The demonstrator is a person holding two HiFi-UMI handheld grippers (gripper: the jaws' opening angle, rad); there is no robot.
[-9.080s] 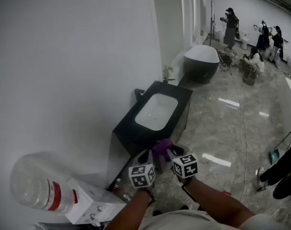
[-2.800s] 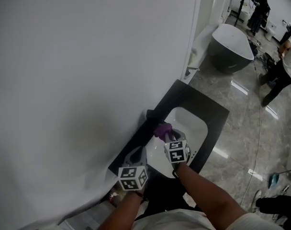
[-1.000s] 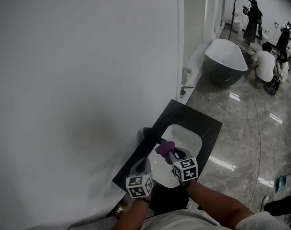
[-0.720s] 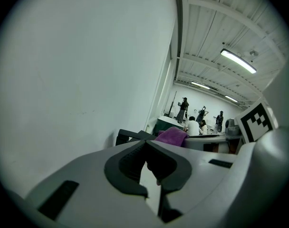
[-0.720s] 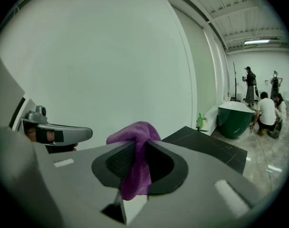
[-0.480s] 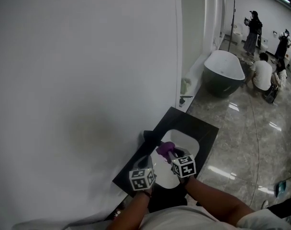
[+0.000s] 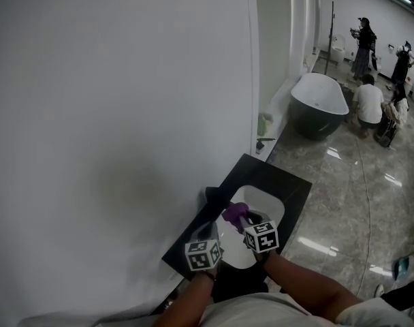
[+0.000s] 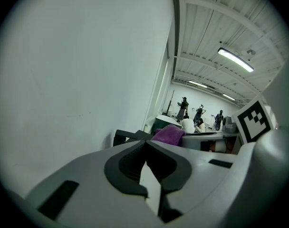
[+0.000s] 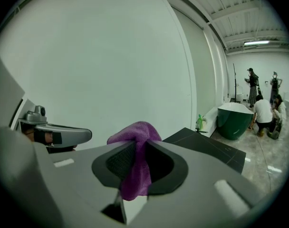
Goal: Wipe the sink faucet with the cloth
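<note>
A black faucet [image 7: 212, 195] stands at the wall side of a white basin [image 7: 261, 206] set in a black counter [image 7: 289, 186]. My right gripper [image 7: 242, 218] hovers over the basin, shut on a purple cloth [image 7: 235, 212] that bunches out past its tips, just right of the faucet. In the right gripper view the cloth [image 9: 135, 163] hangs pinched between the jaws of the right gripper [image 9: 137, 148]. My left gripper [image 7: 205, 231] is shut with nothing in it, at the counter's near left; its own view shows the left gripper [image 8: 145, 144] with the faucet [image 8: 128, 137] and the cloth [image 8: 168, 133] ahead.
A plain white wall [image 7: 125, 114] runs close along the left of the counter. A dark bathtub [image 7: 319, 107] stands farther along the wall, with a green bottle [image 9: 200, 122] on a ledge near it. Several people [image 7: 367, 104] are at the far end of the glossy stone floor [image 7: 357, 203].
Since the earliest frame I have come up to the sink, and the cloth now sits over the basin beside the faucet. Over the last second both grippers barely moved.
</note>
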